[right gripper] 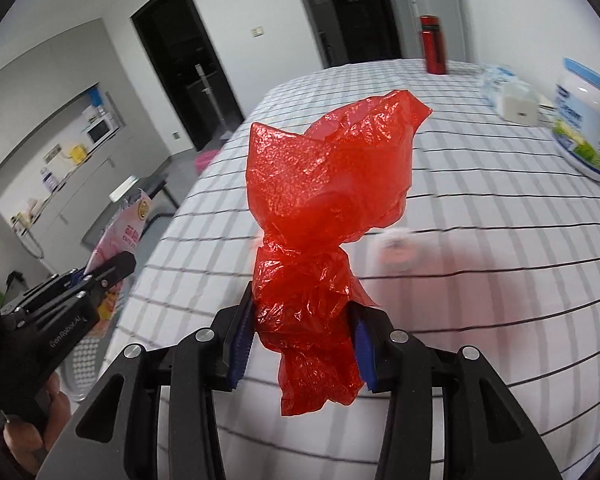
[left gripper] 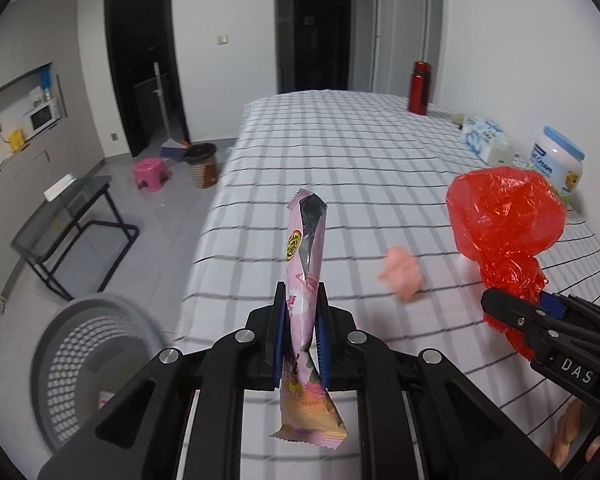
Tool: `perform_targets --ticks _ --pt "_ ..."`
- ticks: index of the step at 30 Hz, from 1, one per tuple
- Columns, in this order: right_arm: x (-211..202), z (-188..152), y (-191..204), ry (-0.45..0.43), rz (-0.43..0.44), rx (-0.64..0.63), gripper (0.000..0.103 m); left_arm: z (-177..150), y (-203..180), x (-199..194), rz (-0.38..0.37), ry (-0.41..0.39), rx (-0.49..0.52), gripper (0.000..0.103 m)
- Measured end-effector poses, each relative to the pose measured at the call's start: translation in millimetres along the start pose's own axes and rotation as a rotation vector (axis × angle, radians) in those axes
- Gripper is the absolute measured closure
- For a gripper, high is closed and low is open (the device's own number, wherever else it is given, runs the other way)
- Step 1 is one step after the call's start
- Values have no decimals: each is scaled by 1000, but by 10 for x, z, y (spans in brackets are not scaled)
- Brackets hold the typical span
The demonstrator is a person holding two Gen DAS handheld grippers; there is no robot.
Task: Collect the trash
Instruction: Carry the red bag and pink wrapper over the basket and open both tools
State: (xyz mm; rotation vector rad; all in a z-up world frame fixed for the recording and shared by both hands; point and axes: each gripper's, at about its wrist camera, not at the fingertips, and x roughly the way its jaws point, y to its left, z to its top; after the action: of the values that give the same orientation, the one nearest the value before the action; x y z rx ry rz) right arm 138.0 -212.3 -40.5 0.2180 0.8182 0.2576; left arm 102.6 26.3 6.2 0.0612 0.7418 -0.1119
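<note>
Now, left gripper (left gripper: 302, 344): pads pinch the pink snack wrapper (left gripper: 305, 280), upright.
Right gripper (right gripper: 302, 338): fingers clamp the crumpled red plastic bag (right gripper: 328, 184).
Below left: grey perforated basket (left gripper: 80, 356).

Even, fairly bright indoor light, no hard glare. Strong fisheye bending, with black vignette at every corner. Motion blur smears the tablecloth (left gripper: 340, 152) grid nearest the camera, the pink wad (left gripper: 402, 276) on it and the basket (left gripper: 96, 360) beside it. The red bag (right gripper: 328, 208) glistens, tinting the cloth beneath reddish.
</note>
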Motion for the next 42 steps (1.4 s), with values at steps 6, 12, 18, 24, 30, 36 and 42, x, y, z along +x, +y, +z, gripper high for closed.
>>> perform_targets --ticks 6,12,18,24,30,36,42 --pt "188 -91 592 34 67 -71 61 -231 552 -118 69 14 -41 89" --pt "433 -199 1267 88 134 -163 61 -407 1059 -185 125 30 -97 89" --pt "647 -276 1802 142 189 -246 61 -578 1561 -205 182 54 -165 89" --pt "834 -355 2239 198 237 -314 61 -765 1987 -217 226 84 -222 89" --pt "1006 -392 2541 249 274 -365 61 -909 2279 -183 252 115 -273 89" --pt "1091 -451 2751 285 297 -406 61 -1022 2453 -159 272 132 -314 88" --pt "1189 -529 3003 310 303 -433 61 -1074 2521 -154 287 143 -337 88"
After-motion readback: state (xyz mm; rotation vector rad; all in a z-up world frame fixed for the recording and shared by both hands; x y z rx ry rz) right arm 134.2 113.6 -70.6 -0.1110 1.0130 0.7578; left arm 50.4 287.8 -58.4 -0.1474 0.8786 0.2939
